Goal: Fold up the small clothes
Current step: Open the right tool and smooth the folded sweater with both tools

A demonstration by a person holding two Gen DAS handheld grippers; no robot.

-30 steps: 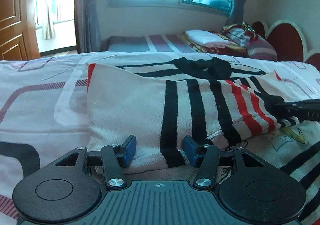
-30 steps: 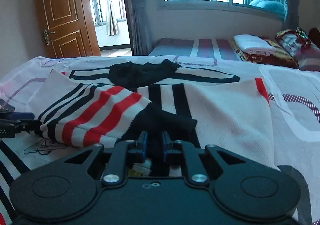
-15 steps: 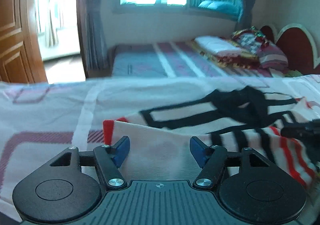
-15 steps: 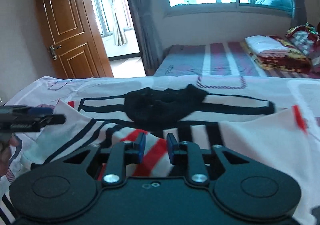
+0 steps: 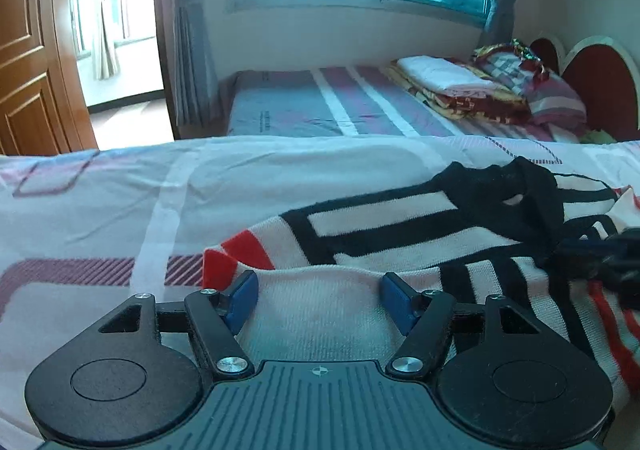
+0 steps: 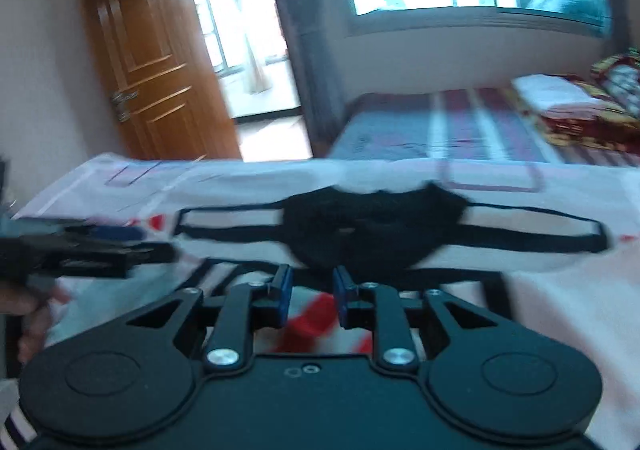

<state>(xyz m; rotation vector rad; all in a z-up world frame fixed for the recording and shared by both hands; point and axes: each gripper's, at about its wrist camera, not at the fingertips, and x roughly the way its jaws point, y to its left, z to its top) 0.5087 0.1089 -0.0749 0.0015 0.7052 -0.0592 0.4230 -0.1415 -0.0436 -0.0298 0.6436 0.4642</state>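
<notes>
Two hand-held grippers work a striped sweater [image 5: 400, 234] on the bed [image 5: 100, 218]. Left hand-held gripper [image 5: 320, 300]: jaws wide, just opened, empty, cloth beneath. Right hand-held gripper [image 6: 310, 296]: narrow gap, gripping nothing. Folding well requires pinching matched corners and aligning edges.
</notes>
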